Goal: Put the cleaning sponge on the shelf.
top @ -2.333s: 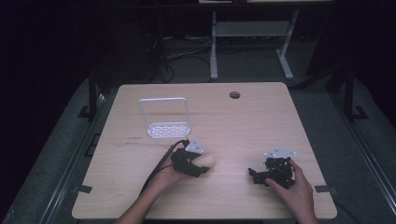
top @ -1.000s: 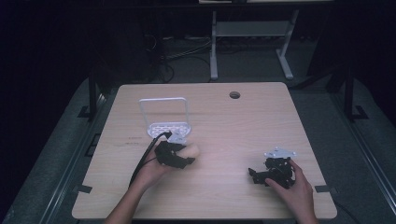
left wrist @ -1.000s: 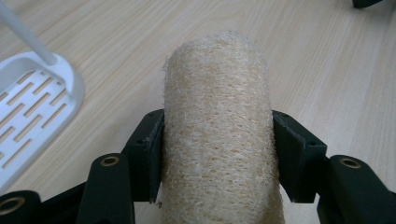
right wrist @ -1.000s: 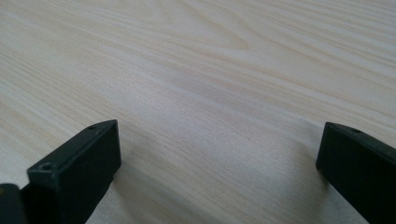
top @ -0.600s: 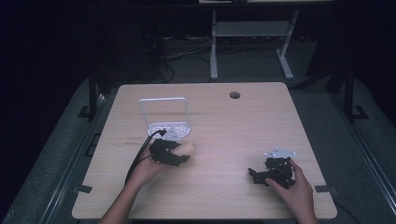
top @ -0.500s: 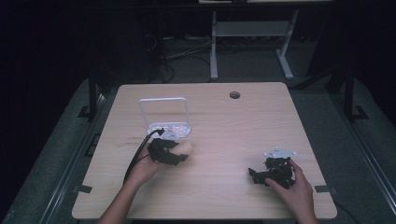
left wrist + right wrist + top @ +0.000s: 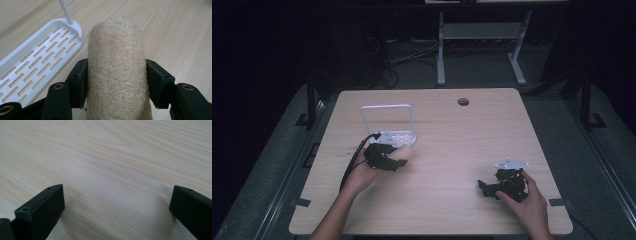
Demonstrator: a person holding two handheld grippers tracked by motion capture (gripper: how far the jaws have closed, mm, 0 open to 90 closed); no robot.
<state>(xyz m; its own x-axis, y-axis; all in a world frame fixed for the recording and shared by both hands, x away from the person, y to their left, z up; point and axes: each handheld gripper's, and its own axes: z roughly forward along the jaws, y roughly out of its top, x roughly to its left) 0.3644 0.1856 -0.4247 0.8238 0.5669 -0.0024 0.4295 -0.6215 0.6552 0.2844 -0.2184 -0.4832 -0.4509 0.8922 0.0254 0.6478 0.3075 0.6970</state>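
Loofah (image 7: 116, 72) clamped btwn left tongs (image 7: 116, 82), beside rack (image 7: 37, 62).

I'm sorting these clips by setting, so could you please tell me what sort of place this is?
Probably a lab or workshop set up for recording. A bare wooden table with a cable hole stands in a dark room; loose cables and a metal stand sit on the floor behind it.

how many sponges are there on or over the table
1. A tan loofah sponge is clamped in the left tool, just beside the white slotted rack near the table's left side. Nothing suggests a hidden one.
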